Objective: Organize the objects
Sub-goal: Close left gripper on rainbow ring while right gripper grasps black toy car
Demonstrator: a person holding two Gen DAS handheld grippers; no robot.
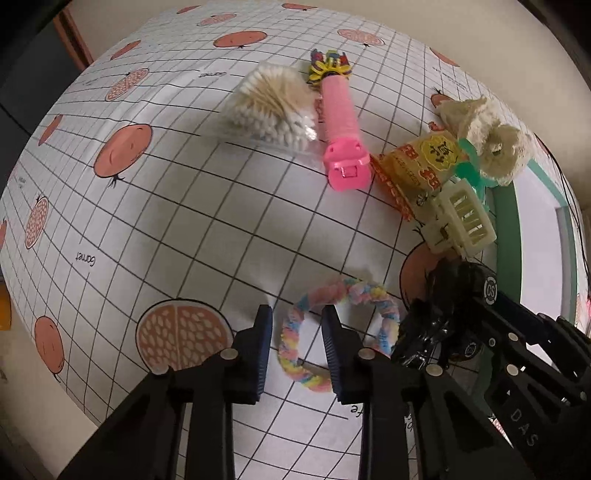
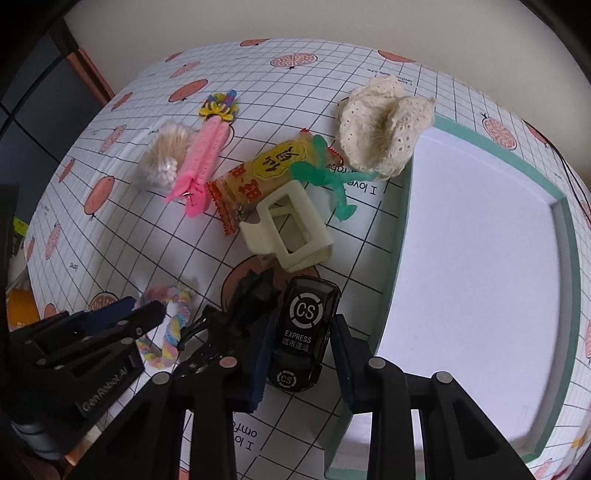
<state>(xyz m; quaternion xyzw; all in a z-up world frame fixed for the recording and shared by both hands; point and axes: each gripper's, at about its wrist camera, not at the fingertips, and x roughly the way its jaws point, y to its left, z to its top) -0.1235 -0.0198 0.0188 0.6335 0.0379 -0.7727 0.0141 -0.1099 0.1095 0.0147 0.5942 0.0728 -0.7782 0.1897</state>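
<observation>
Gridded pomegranate tablecloth [image 1: 192, 221], green-rimmed tray [image 2: 400, 206], beige wall [image 2: 332, 22]

The tray [image 1: 511, 236] was cut off at the right edge of the left wrist view, and its near corner ran out of the bottom of the right wrist view, behind the right gripper [image 2: 297, 354]. The toy car [image 2: 301, 332] hid its wheels between the pads, so contact with either pad could not be told, while the left gripper [image 2: 110, 317] covered part of the pastel ring [image 2: 173, 325]. Small print on the snack packet [image 2: 266, 173] stayed too blurred to read.
</observation>
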